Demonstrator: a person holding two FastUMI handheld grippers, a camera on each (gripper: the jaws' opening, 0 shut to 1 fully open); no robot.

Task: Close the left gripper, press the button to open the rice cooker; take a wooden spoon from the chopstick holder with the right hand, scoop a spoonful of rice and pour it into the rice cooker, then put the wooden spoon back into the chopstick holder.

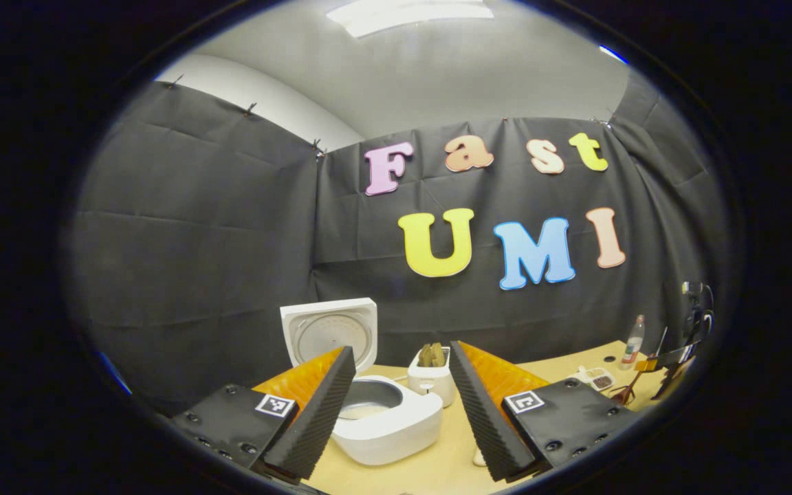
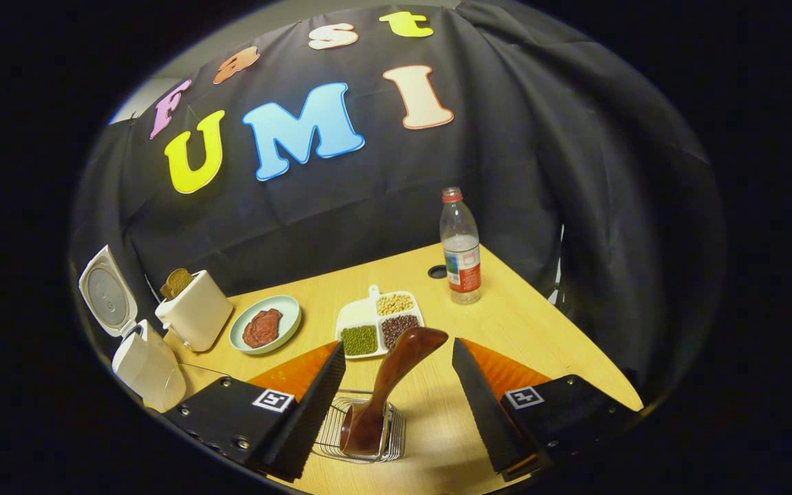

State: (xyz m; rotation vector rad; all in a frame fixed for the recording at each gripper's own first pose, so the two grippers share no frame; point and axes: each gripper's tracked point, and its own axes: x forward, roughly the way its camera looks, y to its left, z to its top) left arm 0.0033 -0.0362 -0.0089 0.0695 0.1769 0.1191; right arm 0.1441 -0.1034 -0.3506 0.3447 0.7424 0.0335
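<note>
Now the cooker (image 1: 386, 419) sits open between the left gripper (image 1: 401, 412)'s spread fingers; the right gripper (image 2: 398, 405), fingers apart, flanks the spoon (image 2: 389, 385) in its holder (image 2: 361, 436)

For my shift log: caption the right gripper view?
Open right gripper hovering over wooden spoon standing in wire chopstick holder.

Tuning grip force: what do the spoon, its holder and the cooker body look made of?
Wooden spoon: dark, glossy, lacquered-looking wood with highlights. Chopstick holder: thin shiny wire, likely chromed steel. Rice cooker: smooth white shell, probably plastic; grey inner pot looks metallic.
</note>
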